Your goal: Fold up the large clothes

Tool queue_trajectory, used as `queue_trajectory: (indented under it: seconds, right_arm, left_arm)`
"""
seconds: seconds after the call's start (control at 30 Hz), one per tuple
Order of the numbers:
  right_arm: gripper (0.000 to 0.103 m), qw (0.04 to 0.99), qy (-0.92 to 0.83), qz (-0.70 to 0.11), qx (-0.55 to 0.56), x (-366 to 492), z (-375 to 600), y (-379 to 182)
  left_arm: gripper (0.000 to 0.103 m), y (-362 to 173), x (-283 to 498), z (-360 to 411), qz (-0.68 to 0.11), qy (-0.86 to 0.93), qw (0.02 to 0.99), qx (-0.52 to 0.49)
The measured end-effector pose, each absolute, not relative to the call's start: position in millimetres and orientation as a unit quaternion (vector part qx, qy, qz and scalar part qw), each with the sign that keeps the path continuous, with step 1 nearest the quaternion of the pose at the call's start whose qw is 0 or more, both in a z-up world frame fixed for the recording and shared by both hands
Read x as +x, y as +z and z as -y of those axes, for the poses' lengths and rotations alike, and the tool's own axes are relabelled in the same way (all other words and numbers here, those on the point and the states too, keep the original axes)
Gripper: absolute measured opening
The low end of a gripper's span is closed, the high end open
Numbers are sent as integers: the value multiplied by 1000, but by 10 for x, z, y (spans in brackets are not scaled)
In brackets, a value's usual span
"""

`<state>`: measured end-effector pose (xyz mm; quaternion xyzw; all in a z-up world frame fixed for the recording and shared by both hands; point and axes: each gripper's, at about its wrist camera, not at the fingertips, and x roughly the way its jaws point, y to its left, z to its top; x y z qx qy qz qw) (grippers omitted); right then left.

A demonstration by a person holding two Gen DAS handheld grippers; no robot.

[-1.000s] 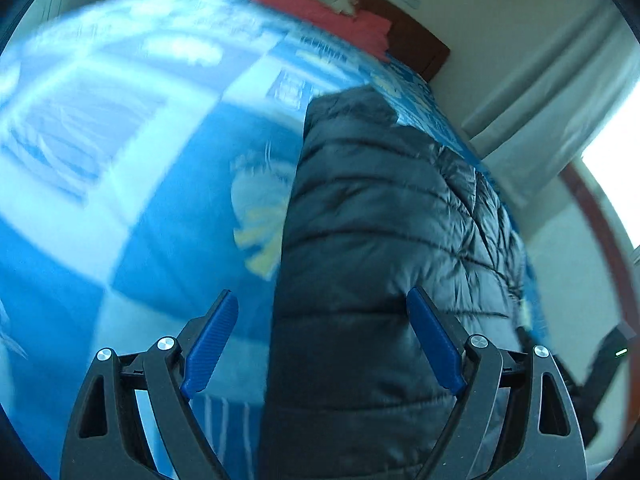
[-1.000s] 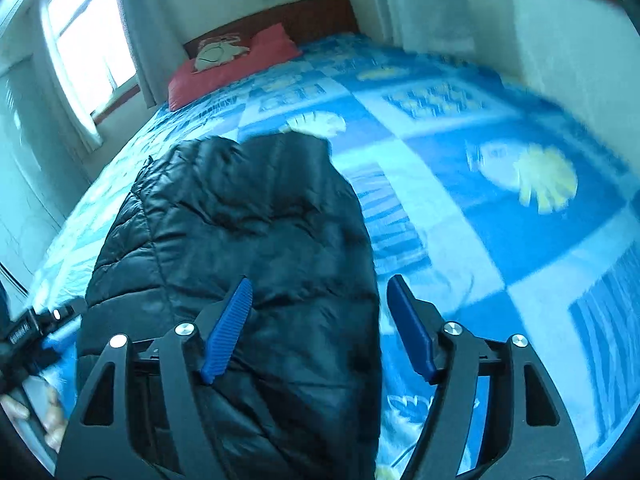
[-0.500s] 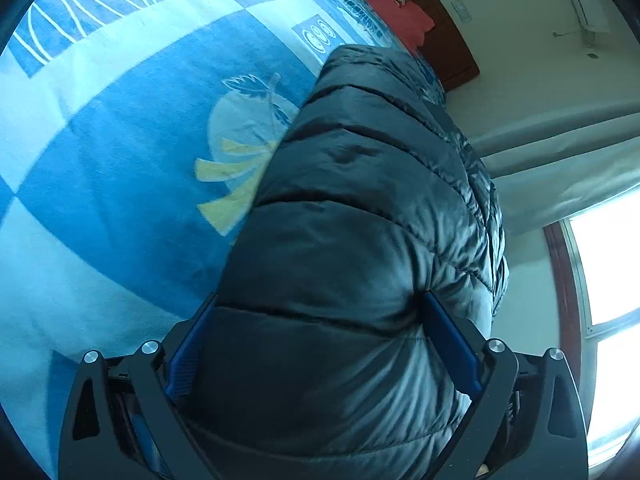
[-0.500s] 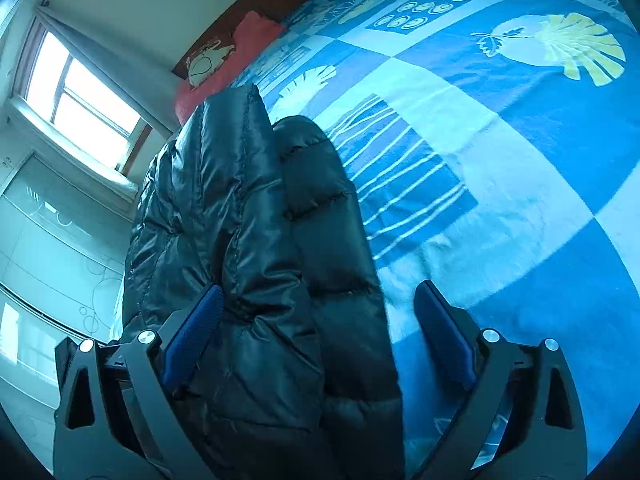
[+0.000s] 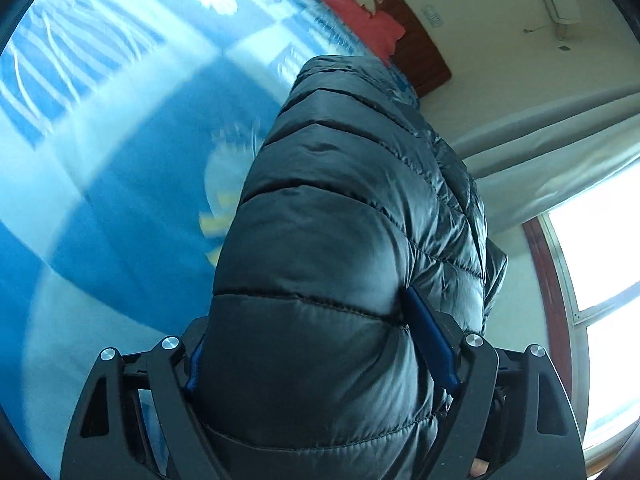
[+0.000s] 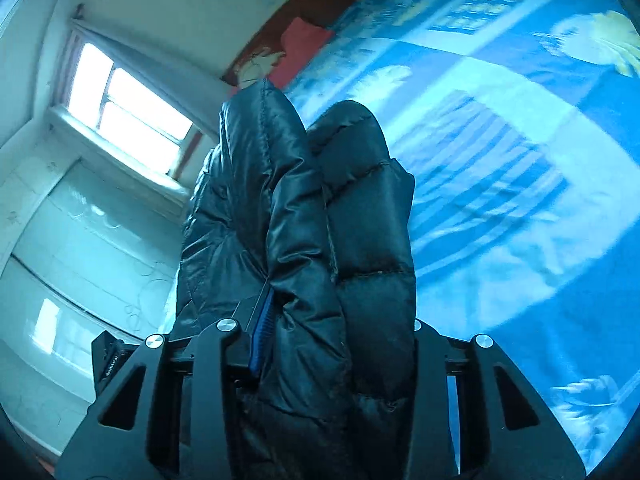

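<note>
Comparing against a second ago, both claws, then spread apart over the jacket point(image 5: 320, 264) lying on the bed point(image 5: 100, 200), are now clamped on its near end, the left claw point(image 5: 316, 344) squeezing a wide puffy roll and the right claw point(image 6: 336, 332) pinching a bunched double fold, and the end appears raised off the bed; in my judgement the grasp is done and the lift to fold it toward the pillow point(image 5: 352, 4) is under way. Only the right view shows two stacked layers; only the left shows the jacket's full quilted length.
</note>
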<state>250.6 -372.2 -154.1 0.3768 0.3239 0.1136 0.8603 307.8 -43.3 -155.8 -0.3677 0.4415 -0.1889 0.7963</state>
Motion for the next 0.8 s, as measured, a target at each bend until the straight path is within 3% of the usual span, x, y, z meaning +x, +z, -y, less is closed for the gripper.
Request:
queue_trajectory:
  seconds: [0.47,0.8]
  right_arm:
    - [37,844,179,-350,366,3368,2658,-1551]
    - [37,834,170,-360,383,3414,2619,-1712]
  left_arm:
    - [81,-1436,3497,-574,-413,-127,822,-370]
    - [81,-1450,3573,-696,-422,-112,827,-354]
